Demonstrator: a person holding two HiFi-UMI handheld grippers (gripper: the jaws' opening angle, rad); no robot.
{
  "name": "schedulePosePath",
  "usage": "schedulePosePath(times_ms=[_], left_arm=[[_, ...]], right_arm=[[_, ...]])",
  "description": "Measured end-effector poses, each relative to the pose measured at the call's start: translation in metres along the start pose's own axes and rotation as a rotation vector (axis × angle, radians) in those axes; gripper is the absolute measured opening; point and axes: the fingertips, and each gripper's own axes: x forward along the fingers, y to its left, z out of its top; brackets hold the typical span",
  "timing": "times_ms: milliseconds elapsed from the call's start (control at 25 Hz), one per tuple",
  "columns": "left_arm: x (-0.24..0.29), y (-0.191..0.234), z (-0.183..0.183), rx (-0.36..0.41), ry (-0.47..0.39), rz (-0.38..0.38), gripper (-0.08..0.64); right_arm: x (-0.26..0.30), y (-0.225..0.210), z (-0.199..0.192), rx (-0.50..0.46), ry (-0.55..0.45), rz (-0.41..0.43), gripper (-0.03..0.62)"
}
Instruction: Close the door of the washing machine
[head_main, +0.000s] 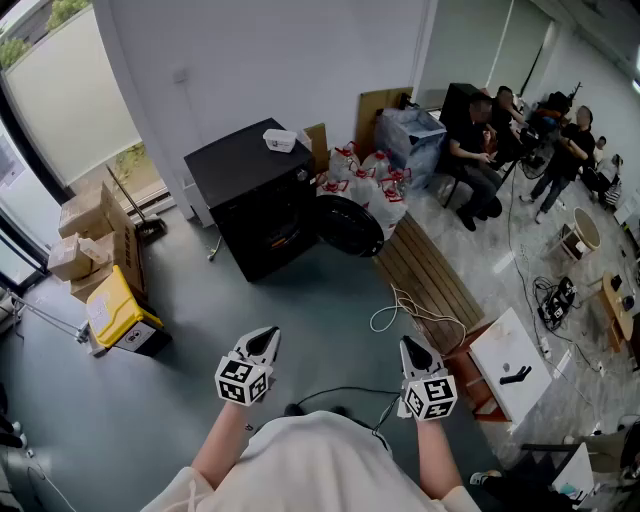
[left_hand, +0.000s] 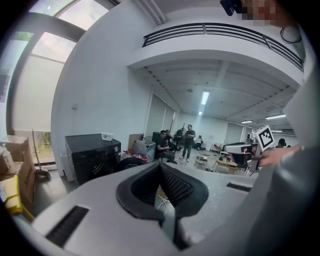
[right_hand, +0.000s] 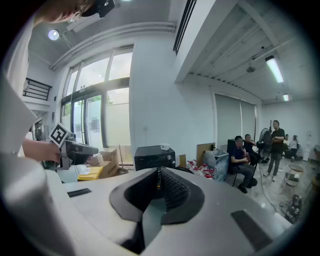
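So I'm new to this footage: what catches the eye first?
The black washer stands by the far wall, its round door swung open on the right. Nearer, the left tongs and right tongs hover shut and empty over the grey floor; people sit at the back right.

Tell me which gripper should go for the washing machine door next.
Probably right. The open door hangs to the right of the washing machine in the head view, on the side of the right gripper; the left gripper would have to reach across. Both are shut, empty and far from it.
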Motion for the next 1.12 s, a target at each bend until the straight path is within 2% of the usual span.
schedulePosePath(times_ms=[760, 1120], left_arm=[[0.015, -0.022, -0.003, 0.014, 0.003, 0.034, 0.009], [0.013, -0.04, -0.021, 0.003, 0.015, 0.049, 0.009]], right_arm=[[0.001, -0.016, -0.008, -0.001, 0.009, 0.032, 0.041], [-0.007, -0.021, -0.02, -0.022, 0.003, 0.054, 0.044]])
